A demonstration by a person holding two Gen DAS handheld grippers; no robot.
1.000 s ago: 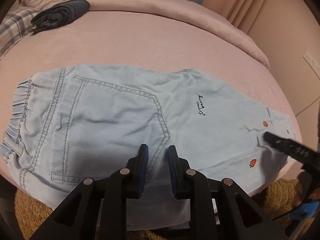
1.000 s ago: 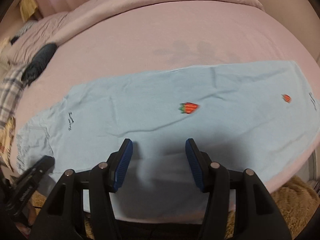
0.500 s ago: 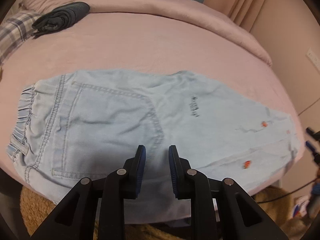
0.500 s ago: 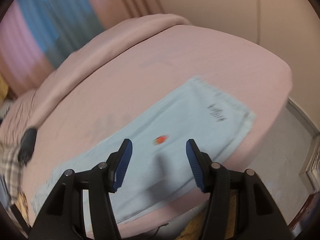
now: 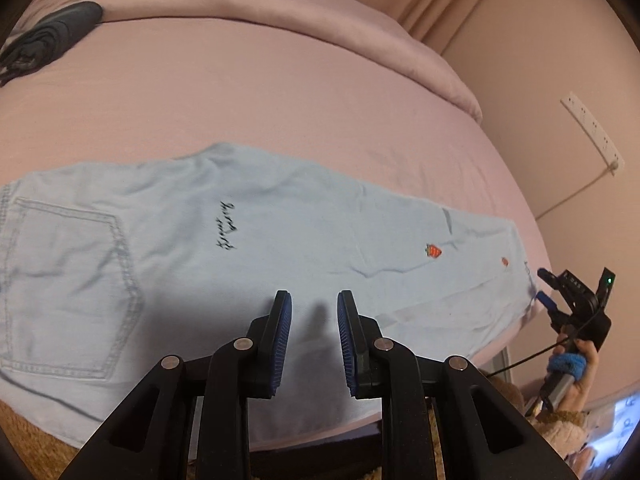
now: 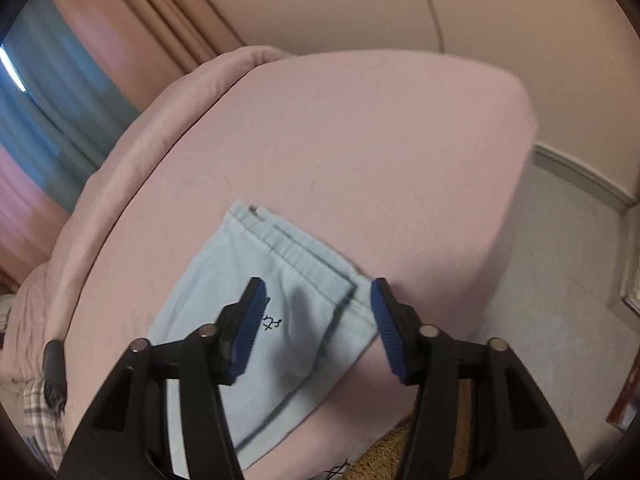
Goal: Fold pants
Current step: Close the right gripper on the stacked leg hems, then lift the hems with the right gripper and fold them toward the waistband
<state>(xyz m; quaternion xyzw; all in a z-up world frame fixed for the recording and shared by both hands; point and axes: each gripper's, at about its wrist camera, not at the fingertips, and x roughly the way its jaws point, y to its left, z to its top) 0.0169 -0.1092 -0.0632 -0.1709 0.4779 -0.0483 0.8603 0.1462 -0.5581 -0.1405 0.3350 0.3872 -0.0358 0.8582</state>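
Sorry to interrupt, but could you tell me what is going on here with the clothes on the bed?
A person is about to fold a pair of light blue pants lying flat on a pink bed. They hold a hand-held gripper in each hand. The left hand-held gripper is open above the middle of the pants. The right hand-held gripper is open over the hem end, near the bed's edge. Neither grips the cloth, and no fold is made yet. A dark garment lies at the far corner.
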